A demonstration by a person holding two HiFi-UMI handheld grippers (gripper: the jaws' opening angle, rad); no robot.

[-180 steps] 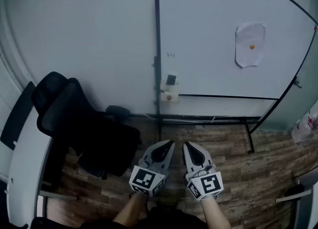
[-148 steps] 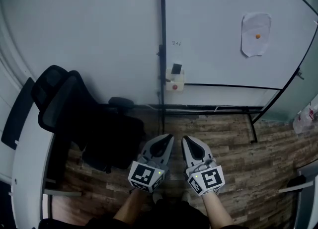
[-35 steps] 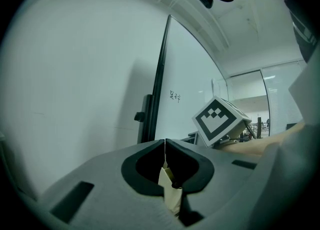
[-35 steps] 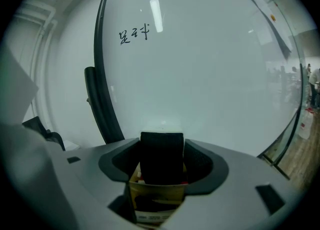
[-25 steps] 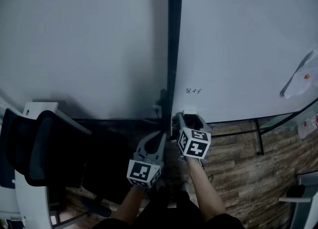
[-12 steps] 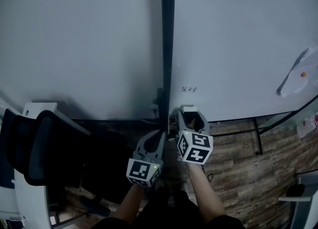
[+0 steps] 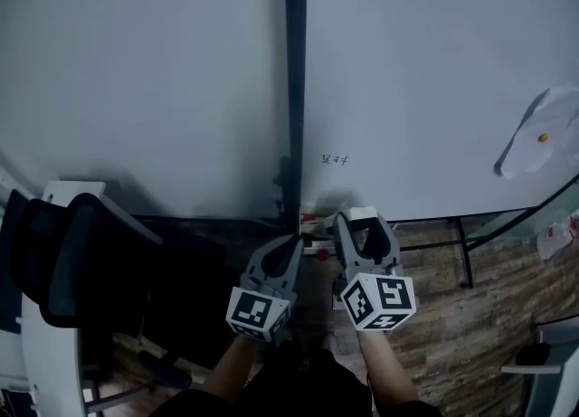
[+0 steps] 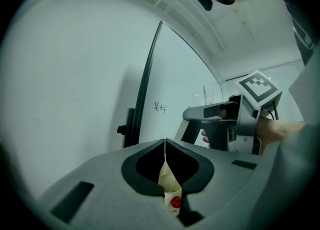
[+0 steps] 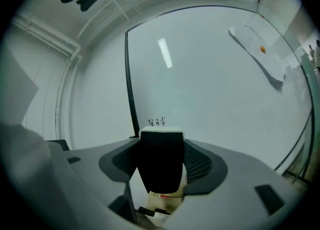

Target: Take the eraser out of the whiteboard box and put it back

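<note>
the right gripper point(image 9: 161, 141) is clamped on the eraser point(image 9: 160, 169), which stands upright with its long axis running along the jaws. the whiteboard box point(image 9: 163, 201) sits just below its tips. the left gripper point(image 8: 165, 143), jaws together on nothing, hangs just beside.

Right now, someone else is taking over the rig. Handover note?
Right tool: shut on the eraser, held up in front of the whiteboard.
Left tool: shut, nothing in it, low beside the right one.
Whiteboard box: mounted at the board's lower edge, below the eraser.
Done: the eraser looks lifted out of the box.
Left: lower the eraser back into the box, open the right tool, back away.
</note>
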